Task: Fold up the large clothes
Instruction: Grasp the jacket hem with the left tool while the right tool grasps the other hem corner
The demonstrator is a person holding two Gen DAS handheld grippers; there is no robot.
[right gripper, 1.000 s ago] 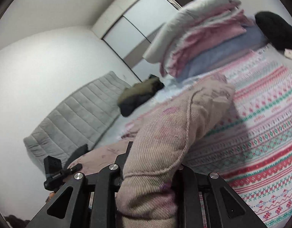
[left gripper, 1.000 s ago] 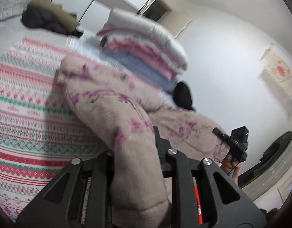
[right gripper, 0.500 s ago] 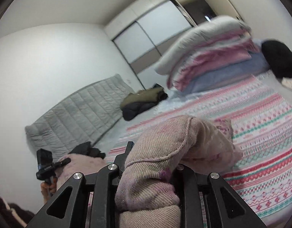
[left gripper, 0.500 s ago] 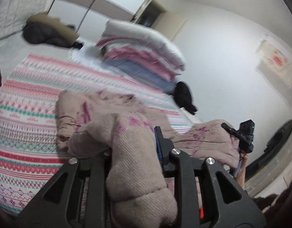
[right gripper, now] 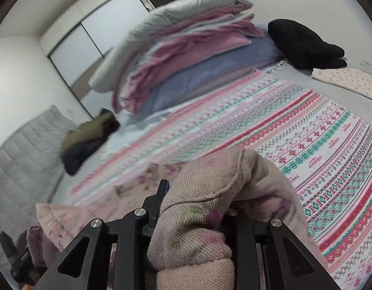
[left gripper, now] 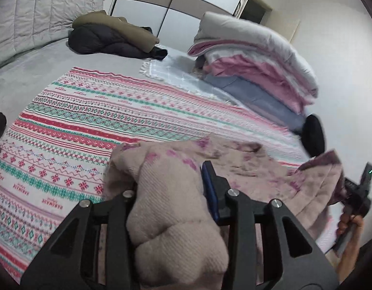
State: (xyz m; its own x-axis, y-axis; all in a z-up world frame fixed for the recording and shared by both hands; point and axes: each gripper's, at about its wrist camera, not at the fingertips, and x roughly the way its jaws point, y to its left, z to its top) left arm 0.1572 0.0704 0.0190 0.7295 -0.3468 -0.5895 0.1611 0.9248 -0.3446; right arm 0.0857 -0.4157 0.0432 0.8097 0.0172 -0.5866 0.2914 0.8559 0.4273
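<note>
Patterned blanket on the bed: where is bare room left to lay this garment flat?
Free: the patterned blanket between the floral garment and the dark jacket, and its far-right stretch in the right wrist view. Crowded: the bedding stack beside the black item.

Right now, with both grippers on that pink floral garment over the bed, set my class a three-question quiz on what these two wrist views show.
1. True or false: the pink floral garment is bunched between the fingers of both the left gripper and the right gripper.
2. Multiple choice: what lies under the garment? A) bare floor B) a striped patterned blanket C) a wooden table
3. Fill in: the stack of folded bedding has a ___ layer at the bottom.

Key: 1 true (the jaws of both have just been opening, with cloth between them); 2 B; 3 blue.
</note>
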